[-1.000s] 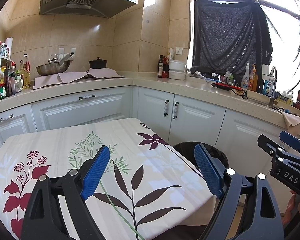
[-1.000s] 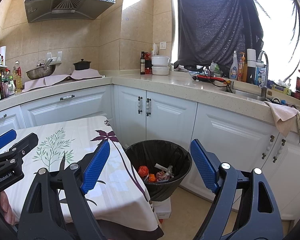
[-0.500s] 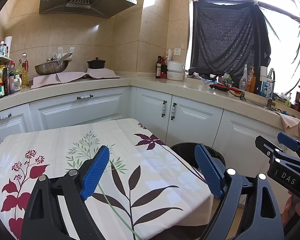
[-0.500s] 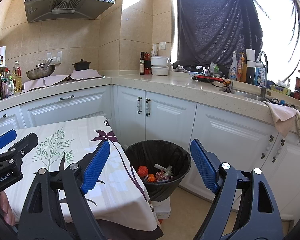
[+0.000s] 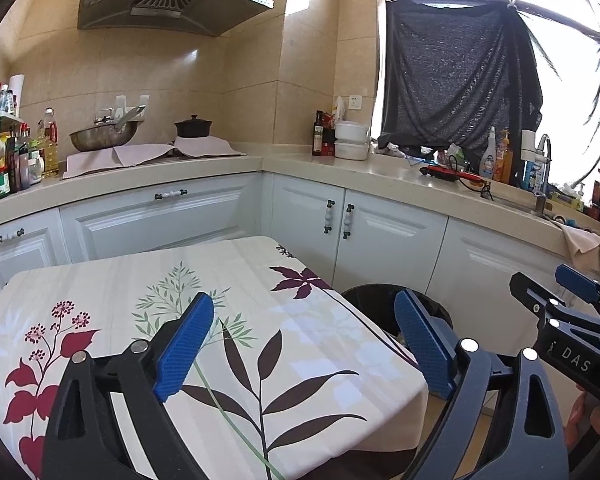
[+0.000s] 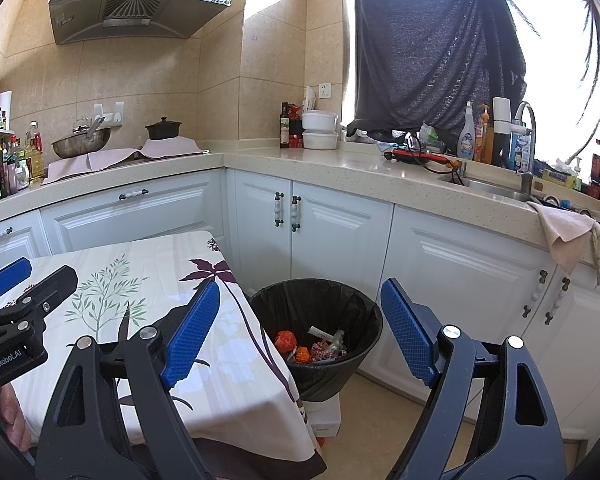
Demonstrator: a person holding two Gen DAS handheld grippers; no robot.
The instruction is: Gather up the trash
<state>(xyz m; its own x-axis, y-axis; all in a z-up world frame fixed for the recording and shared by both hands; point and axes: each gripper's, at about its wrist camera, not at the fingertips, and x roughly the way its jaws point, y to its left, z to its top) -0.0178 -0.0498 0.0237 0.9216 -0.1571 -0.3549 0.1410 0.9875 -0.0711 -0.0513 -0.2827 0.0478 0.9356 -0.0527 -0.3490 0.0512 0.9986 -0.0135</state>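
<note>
Smooth floral tablecloth (image 5: 228,292) across the lower left of both views: cream ground, printed with maroon leaves, red sprigs and thin green stems, draped over the table's near corner. Just beside that corner, lower centre of the right wrist view, a round trash bin (image 6: 324,376) lined with a crinkled black plastic bag, standing on a flat white box on the floor. Inside, collected trash (image 6: 314,350): an orange crumpled ball, red-and-white wrappers, a pale tube-like piece. In the left wrist view, only the bin's dark rim showing past the table edge. Behind, glossy white panelled cabinet doors (image 6: 324,232) with small dark-and-white handles, under a speckled beige stone countertop (image 6: 340,168). Upper left, a metal range hood (image 6: 136,10) with a wrinkled foil-like edge; upper right, a coarse dark cloth (image 6: 432,52) hung over the bright window.

Left gripper (image 5: 304,346): black frame, blue ribbed pads, jaws spread wide and just opened a little further, nothing between them, poised above the tablecloth without touching it. Right gripper (image 6: 300,330): same build, jaws likewise released and wide, empty, framing the bin below from above, touching nothing.
</note>
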